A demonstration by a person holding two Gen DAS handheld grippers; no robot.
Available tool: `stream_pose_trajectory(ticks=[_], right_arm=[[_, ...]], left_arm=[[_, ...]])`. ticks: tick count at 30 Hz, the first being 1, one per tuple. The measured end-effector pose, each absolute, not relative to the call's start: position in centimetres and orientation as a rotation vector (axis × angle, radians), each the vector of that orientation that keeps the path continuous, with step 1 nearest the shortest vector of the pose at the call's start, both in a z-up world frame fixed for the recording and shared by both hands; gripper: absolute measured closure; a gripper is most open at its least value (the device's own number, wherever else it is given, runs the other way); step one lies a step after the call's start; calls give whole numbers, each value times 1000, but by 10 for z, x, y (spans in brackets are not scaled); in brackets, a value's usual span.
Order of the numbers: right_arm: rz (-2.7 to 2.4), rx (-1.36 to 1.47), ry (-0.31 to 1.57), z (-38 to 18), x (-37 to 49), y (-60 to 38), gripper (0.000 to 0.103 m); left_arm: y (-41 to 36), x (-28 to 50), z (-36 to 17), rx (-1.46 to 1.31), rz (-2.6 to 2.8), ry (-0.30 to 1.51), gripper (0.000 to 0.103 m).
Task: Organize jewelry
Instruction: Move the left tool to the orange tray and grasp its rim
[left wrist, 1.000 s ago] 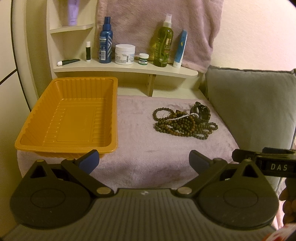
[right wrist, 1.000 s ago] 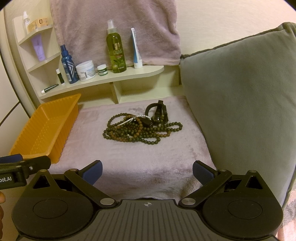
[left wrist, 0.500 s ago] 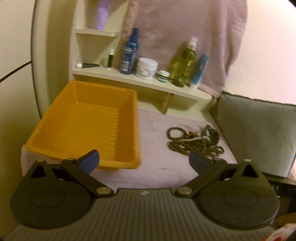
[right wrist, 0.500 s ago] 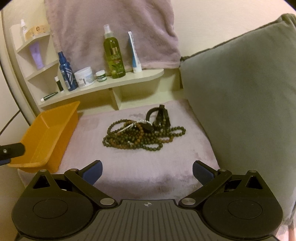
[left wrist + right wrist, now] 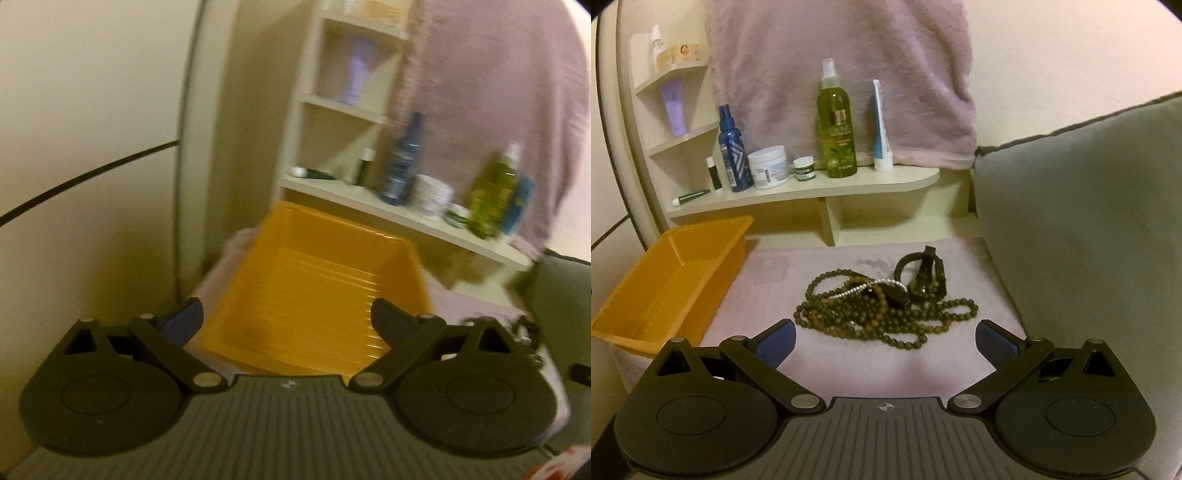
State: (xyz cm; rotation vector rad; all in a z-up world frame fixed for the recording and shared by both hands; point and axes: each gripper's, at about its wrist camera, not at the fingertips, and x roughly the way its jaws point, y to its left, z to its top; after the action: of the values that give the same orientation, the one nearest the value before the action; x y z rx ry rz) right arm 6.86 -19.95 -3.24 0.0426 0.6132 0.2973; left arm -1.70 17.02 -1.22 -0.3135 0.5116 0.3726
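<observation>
One orange tray [image 5: 670, 273], one bead pile [image 5: 882, 310]; left tongs [image 5: 286, 317] closing, empty, right tongs [image 5: 884, 341] spread.

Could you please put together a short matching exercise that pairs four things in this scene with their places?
Things:
1. orange tray
2. bead necklaces
3. green spray bottle
4. grey cushion

Places:
A. tangled in a pile in the middle of the pink cloth
B. standing on the shelf in front of the hanging towel
C. at the right edge of the pink cloth
D. at the left edge of the pink cloth, below the shelf

Pairs: 1-D, 2-A, 3-B, 4-C
</observation>
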Motion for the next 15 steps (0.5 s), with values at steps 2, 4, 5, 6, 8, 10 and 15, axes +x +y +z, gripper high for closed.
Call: stream_pose_trajectory(ticks=[2, 4, 5, 6, 8, 10, 15], right_arm=[[298, 36, 613, -33, 72, -196, 0], [296, 24, 620, -35, 77, -193, 0], [294, 17, 627, -37, 80, -190, 0], [293, 11, 634, -39, 82, -188, 0], [289, -3, 645, -42, 88, -183, 0], [285, -16, 655, -45, 92, -179, 0], [270, -48, 680, -51, 99, -171, 0]], left_arm=[[181, -15, -22, -327, 384, 509, 15], [193, -10, -35, -343, 385, 515, 19], [198, -8, -41, -352, 383, 517, 21], [203, -7, -49, -370, 378, 516, 22], [212, -2, -65, -405, 366, 527, 30], [219, 2, -80, -455, 338, 535, 39], [226, 8, -101, -530, 316, 507, 49]])
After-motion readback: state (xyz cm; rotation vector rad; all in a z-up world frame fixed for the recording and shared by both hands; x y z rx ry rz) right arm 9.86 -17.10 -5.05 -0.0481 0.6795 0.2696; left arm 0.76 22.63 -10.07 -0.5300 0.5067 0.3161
